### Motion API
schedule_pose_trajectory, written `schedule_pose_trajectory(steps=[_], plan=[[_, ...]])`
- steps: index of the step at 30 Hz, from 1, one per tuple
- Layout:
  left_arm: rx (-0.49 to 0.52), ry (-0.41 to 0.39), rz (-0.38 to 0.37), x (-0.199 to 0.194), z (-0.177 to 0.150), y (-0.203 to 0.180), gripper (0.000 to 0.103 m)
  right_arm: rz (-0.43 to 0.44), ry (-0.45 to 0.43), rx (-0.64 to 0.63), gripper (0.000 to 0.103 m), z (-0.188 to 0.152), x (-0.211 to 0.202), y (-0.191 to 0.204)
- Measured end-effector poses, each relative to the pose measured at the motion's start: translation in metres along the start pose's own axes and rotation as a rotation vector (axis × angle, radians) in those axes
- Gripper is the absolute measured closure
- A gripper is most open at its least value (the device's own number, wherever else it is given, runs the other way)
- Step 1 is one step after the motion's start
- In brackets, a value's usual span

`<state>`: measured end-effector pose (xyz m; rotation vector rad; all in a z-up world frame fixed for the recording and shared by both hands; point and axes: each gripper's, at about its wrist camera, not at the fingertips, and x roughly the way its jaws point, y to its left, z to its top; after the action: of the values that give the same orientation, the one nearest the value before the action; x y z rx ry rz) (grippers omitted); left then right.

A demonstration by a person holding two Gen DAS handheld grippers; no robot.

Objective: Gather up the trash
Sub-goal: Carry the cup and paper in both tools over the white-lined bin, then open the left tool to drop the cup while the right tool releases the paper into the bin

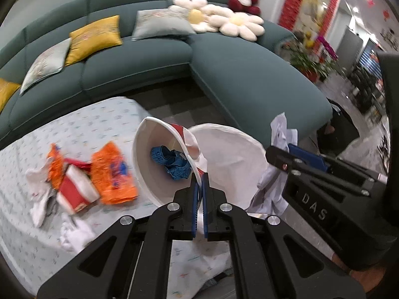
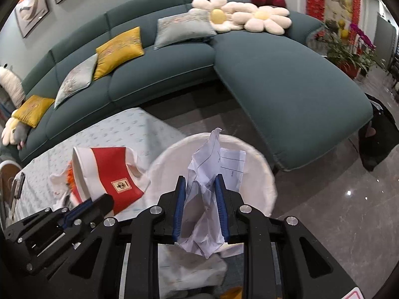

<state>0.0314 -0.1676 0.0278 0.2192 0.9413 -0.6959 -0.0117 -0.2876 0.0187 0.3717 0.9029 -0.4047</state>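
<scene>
My left gripper [image 1: 199, 182] is shut on the rim of a red-and-white paper bucket [image 1: 159, 164], held tilted above the table with a blue measuring tape [image 1: 172, 162] inside. From the right wrist view the bucket [image 2: 107, 172] shows its red side and the left gripper [image 2: 99, 203] reaches in from the left. My right gripper [image 2: 200, 182] is shut on a crumpled sheet of white paper [image 2: 207, 172] above the white-lined trash bin [image 2: 259, 164]. In the left wrist view the bin [image 1: 229, 154] stands just behind the bucket, with the right gripper [image 1: 279, 152] and paper [image 1: 281, 134] beside it.
Orange snack wrappers [image 1: 112, 174], a red-and-white carton [image 1: 74, 191] and white tissues [image 1: 40, 196] lie on the patterned tablecloth [image 1: 87, 127]. A teal sectional sofa [image 2: 274, 79] with cushions curves behind. Glossy floor [image 2: 336, 211] and potted flowers [image 2: 349, 49] lie to the right.
</scene>
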Motion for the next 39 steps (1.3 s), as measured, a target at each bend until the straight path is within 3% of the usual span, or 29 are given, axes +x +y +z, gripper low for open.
schedule_pose_trajectory(steps=[8,25,26,30,36,39], plan=[[0.043,0.046,-0.029,0.042,0.012,-0.031,0.1,-0.013,0.024,0.039,0.079,0.006,0.022,-0.044],[0.053,0.111,-0.043,0.082,0.015,-0.04,0.098,-0.004,0.045,0.066,0.078,0.007,0.049,-0.059],[0.051,0.115,-0.043,0.083,0.015,-0.04,0.096,-0.003,0.047,0.067,0.078,0.007,0.049,-0.06],[0.04,0.102,-0.031,0.082,0.015,-0.039,0.07,-0.001,0.046,0.071,0.078,0.008,0.05,-0.061],[0.025,0.09,-0.013,0.077,0.016,-0.035,0.067,0.001,0.048,0.067,0.079,0.012,0.052,-0.06],[0.012,0.086,0.001,0.075,0.016,-0.03,0.061,0.003,0.048,0.066,0.078,0.013,0.053,-0.057]])
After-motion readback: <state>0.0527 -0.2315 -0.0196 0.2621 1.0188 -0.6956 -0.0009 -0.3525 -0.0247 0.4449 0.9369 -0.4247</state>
